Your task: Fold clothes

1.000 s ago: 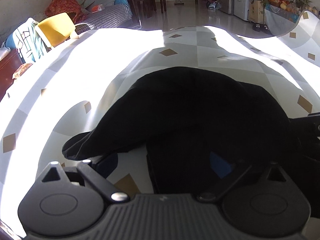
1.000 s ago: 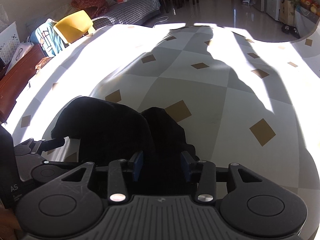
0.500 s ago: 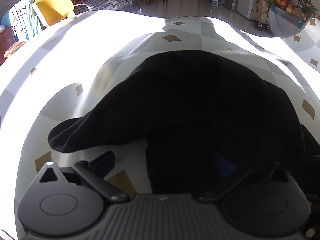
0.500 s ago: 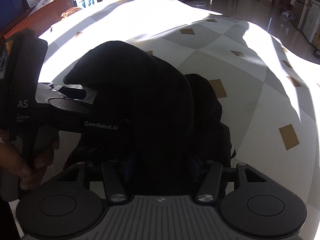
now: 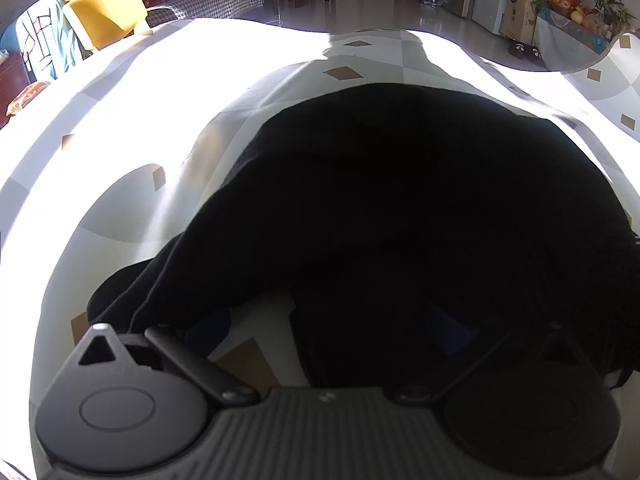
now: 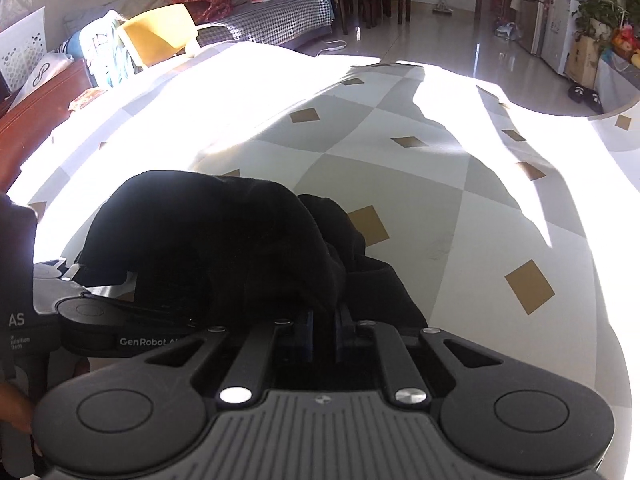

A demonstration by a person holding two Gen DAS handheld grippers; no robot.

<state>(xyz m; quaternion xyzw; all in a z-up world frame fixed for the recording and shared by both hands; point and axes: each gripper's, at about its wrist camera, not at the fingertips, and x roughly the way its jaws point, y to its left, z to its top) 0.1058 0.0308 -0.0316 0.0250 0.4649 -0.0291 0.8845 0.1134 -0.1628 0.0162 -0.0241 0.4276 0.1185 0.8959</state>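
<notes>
On the tablecloth (image 6: 420, 208) with its grey and white checks and small tan diamonds, half in hard sunlight, a black garment (image 6: 208, 240) lies bunched in a dark heap. The right gripper (image 6: 323, 330) is closing its blue pads on a fold at the near edge of the cloth, the jaws nearly pressed together with fabric pinched between. The left gripper (image 5: 328, 336) hangs over the same garment with its fingers spread wide, one on each side of a hanging flap. A yellow chair (image 6: 156, 36) stands beyond the table
</notes>
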